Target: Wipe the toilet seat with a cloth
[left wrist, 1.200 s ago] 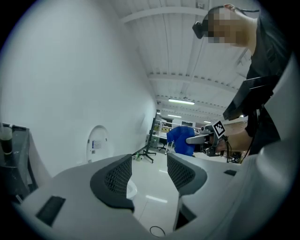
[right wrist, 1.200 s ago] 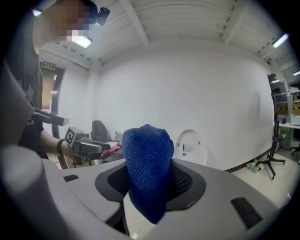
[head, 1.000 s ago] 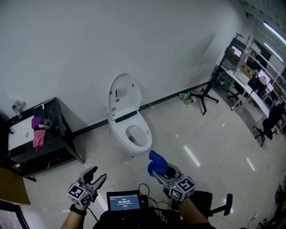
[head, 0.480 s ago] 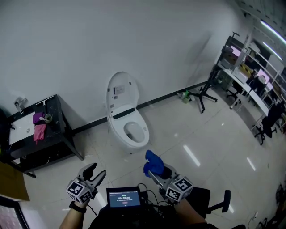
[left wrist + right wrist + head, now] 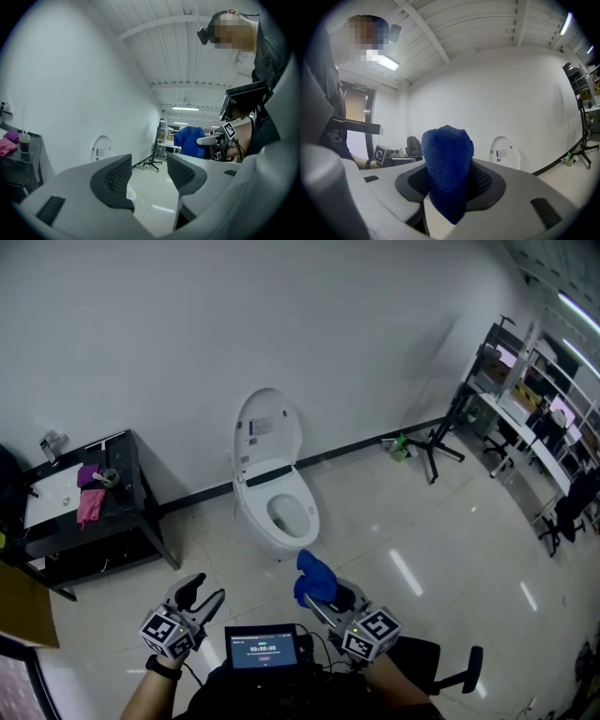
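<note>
The toilet (image 5: 255,521) stands against the white wall, its long axis running from the wall out toward the person; the lid (image 5: 267,427) is raised upright against the wall and the toilet seat (image 5: 307,519) lies down on the bowl, its front end pointing at the person. The blue cloth (image 5: 314,579) is off the seat, in the air just short of the bowl's front; the right gripper (image 5: 324,596) is pinching it, and the right gripper view shows its jaws pressed on a bunched wad of cloth (image 5: 447,164) that stands up past the jaw tips, long axis along the jaws, toward the toilet. The left gripper (image 5: 202,591) is held low at the left, jaws spread with nothing between them (image 5: 149,176); the cloth (image 5: 190,140) shows beyond them. A black surface (image 5: 122,521) left of the toilet carries a pink rag (image 5: 90,505); a small screen (image 5: 262,650) sits between the two grippers.

Against a second ago, the cloth has drawn nearer the bowl's front and more in line with it; the left gripper is much where it was, spread as before; the right grip on the cloth is unchanged.
</note>
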A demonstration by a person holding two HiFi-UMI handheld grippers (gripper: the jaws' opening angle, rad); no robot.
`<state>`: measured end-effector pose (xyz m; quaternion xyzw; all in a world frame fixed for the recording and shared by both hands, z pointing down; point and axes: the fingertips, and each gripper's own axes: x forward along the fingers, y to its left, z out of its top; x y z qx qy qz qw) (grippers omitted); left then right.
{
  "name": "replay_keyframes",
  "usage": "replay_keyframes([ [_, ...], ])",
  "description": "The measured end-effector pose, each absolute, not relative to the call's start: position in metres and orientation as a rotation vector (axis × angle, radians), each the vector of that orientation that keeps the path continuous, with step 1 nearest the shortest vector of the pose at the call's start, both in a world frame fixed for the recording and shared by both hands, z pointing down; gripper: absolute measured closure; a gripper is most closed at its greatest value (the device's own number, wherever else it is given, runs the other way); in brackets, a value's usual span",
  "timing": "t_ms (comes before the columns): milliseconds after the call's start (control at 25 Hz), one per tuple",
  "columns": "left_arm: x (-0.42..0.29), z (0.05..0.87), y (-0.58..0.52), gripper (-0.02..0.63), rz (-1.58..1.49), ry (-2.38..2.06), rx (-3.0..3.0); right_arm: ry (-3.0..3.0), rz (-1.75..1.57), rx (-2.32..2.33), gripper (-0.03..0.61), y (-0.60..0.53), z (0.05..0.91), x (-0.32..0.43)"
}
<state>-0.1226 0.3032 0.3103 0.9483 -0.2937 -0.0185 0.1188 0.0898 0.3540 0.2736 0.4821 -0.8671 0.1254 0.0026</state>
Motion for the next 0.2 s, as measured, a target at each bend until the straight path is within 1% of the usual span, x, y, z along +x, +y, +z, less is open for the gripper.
replay_keyframes([
  [200,-0.1235,0.3172,0.3075,0.37,-0.046,-0.872,2.764,-2.722,0.39,1.516,0.381,0.3546,0.2723,0.0954],
])
